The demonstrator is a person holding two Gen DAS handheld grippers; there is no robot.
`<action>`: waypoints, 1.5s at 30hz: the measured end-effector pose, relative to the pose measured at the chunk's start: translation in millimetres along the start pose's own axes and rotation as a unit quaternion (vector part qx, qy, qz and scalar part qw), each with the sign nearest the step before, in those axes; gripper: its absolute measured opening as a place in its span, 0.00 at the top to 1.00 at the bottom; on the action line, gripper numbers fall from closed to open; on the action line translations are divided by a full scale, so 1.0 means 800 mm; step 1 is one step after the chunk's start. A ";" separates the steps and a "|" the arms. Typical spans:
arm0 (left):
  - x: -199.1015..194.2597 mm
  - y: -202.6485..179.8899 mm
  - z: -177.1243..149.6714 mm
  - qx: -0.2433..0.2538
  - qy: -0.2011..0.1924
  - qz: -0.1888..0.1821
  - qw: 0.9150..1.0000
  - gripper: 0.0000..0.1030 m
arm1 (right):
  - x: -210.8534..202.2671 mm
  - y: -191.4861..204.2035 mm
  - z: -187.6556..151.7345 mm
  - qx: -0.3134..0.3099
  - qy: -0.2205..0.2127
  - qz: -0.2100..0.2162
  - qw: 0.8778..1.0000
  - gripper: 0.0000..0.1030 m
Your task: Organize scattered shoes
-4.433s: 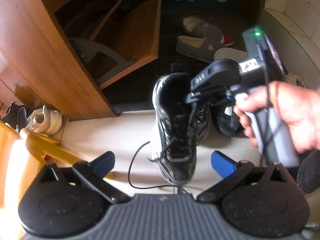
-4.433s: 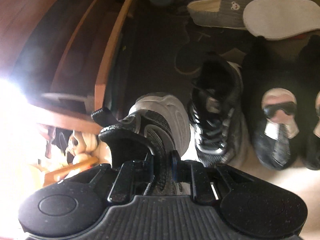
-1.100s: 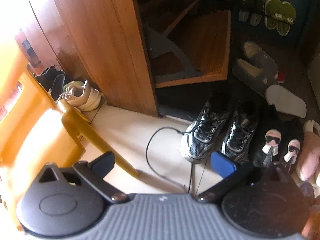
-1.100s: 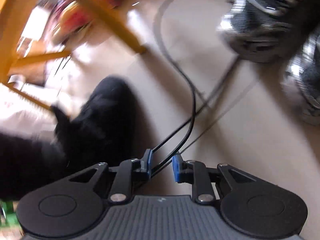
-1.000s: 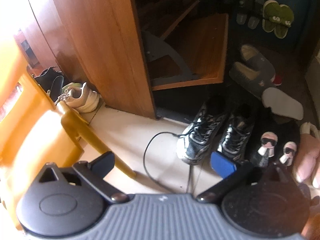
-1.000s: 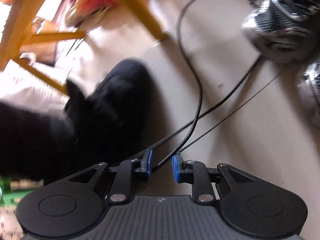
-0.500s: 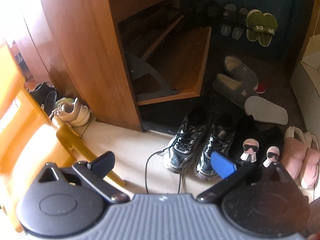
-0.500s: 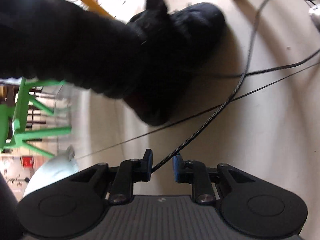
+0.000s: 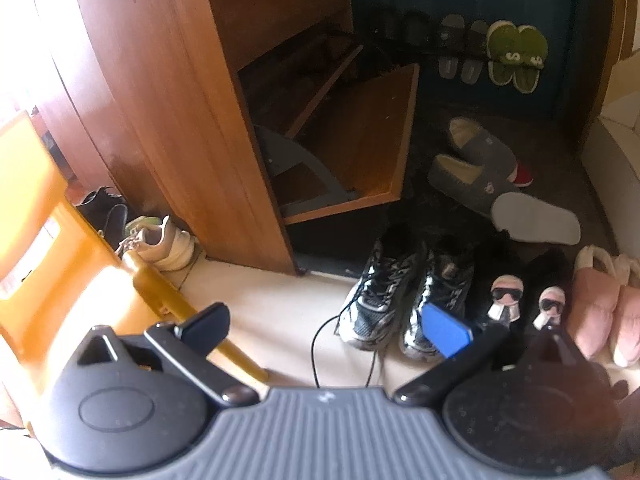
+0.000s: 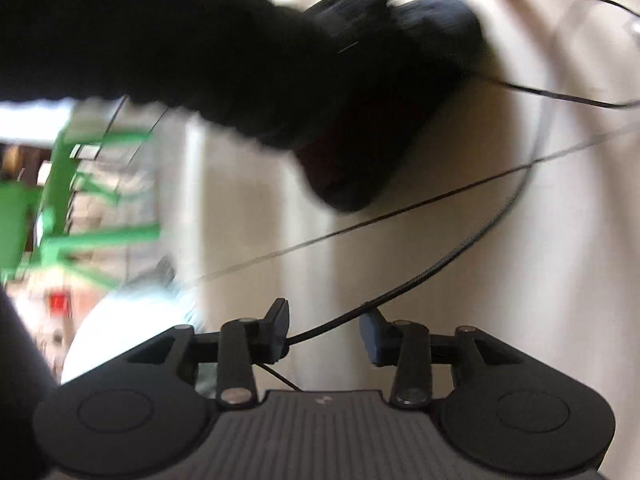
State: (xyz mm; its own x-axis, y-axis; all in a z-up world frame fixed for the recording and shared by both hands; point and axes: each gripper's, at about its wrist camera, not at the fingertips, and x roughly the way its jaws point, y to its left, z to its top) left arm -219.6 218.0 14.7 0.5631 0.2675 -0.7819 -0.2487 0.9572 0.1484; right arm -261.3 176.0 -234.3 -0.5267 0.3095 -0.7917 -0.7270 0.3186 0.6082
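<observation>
In the left wrist view a pair of black and silver sneakers stands side by side on the floor before the open wooden shoe cabinet. Black slippers with a face motif and pink slippers stand in a row to their right. My left gripper is open and empty, held back above the floor. My right gripper is partly open and empty, with a black cable running between its fingers. It points at the floor and a blurred black slipper on a foot.
Grey slippers and an upturned white sole lie behind the row. Green slippers hang on the back wall. A yellow chair stands at left, white sneakers beside the cabinet. A green chair shows in the right view.
The right gripper has opened from nearly shut and swung further away from the sneakers toward the room. The left gripper has pulled back, showing more of the shoe row.
</observation>
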 end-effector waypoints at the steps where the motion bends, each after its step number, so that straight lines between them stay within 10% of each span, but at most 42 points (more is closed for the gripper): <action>1: -0.001 0.000 0.000 0.000 -0.001 -0.001 1.000 0.00 | -0.008 -0.006 0.002 0.014 -0.010 -0.008 1.000 0.47; 13: -0.009 -0.018 -0.001 0.024 -0.019 0.001 1.000 0.00 | -0.082 -0.056 -0.003 0.149 -0.117 -0.089 0.978 0.28; 21: -0.039 -0.051 0.008 0.026 -0.061 -0.030 0.997 0.00 | -0.186 -0.100 -0.026 0.314 -0.246 -0.223 0.889 0.28; 35: -0.108 -0.058 0.022 -0.017 -0.081 -0.032 0.996 0.00 | -0.352 -0.063 -0.077 0.316 -0.429 -0.190 0.825 0.25; 39: -0.169 -0.046 0.047 0.012 -0.105 -0.040 0.994 0.00 | -0.354 -0.063 -0.087 0.308 -0.428 -0.205 0.825 0.25; 45: -0.272 -0.033 0.052 0.019 -0.154 -0.010 0.988 0.00 | -0.312 -0.061 -0.055 0.294 -0.376 -0.190 0.858 0.25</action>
State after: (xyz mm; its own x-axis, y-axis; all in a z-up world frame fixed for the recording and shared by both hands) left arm -303.2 138.7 206.2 0.7821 0.2637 -0.5646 -0.2085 0.9646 0.1616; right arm -113.7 43.4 -69.4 0.2931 0.5047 -0.8120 -0.3197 0.8522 0.4142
